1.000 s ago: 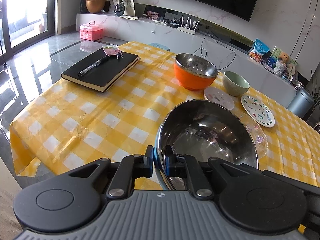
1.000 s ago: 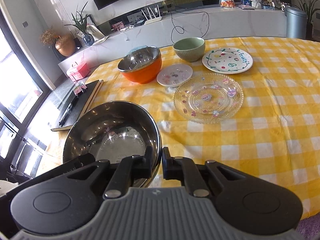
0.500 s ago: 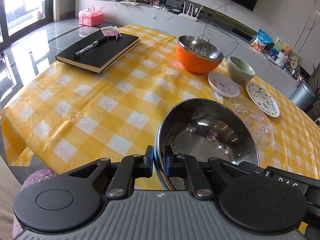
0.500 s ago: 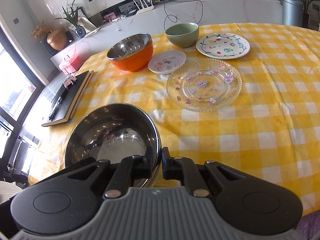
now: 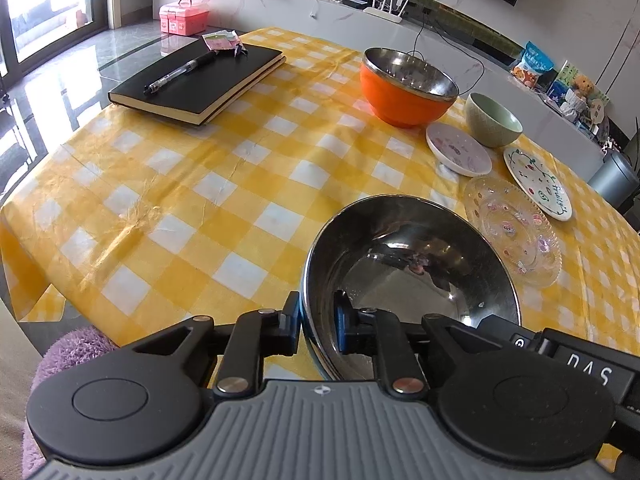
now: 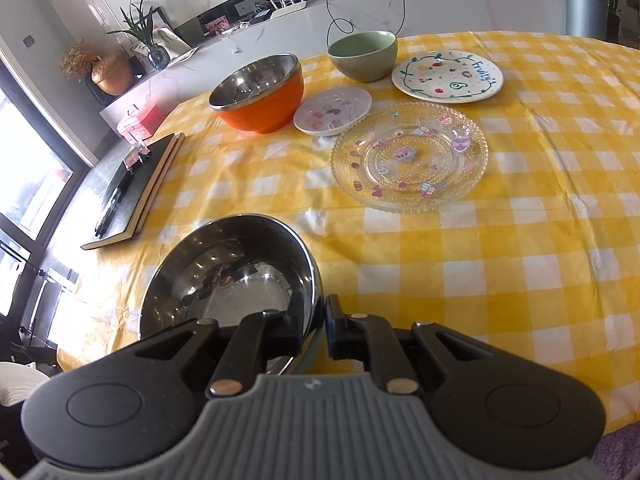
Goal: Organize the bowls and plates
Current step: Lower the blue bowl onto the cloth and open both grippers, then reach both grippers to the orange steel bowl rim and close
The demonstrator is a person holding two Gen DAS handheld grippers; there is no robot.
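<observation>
A large steel bowl (image 5: 412, 264) is held above the near edge of the yellow checked table. My left gripper (image 5: 316, 326) is shut on its left rim. My right gripper (image 6: 314, 330) is shut on the right rim of the same steel bowl (image 6: 232, 272). Farther back stand an orange bowl (image 5: 406, 88) (image 6: 260, 94), a green bowl (image 5: 494, 120) (image 6: 364, 56), a small white saucer (image 5: 458, 154) (image 6: 332, 110), a clear glass plate (image 5: 512, 228) (image 6: 410, 156) and a white "Fruity" plate (image 5: 538, 182) (image 6: 448, 76).
A black notebook (image 5: 200, 80) (image 6: 136, 188) with a pen (image 5: 180, 72) lies at the table's far left. A grey bin (image 5: 614, 178) (image 6: 586, 8) stands beyond the table. A white counter (image 5: 320, 12) with clutter runs along the wall.
Both grippers have lifted and pulled the steel bowl back toward the near table edge; the dishes at the back now look farther off. Both grips are unchanged.
</observation>
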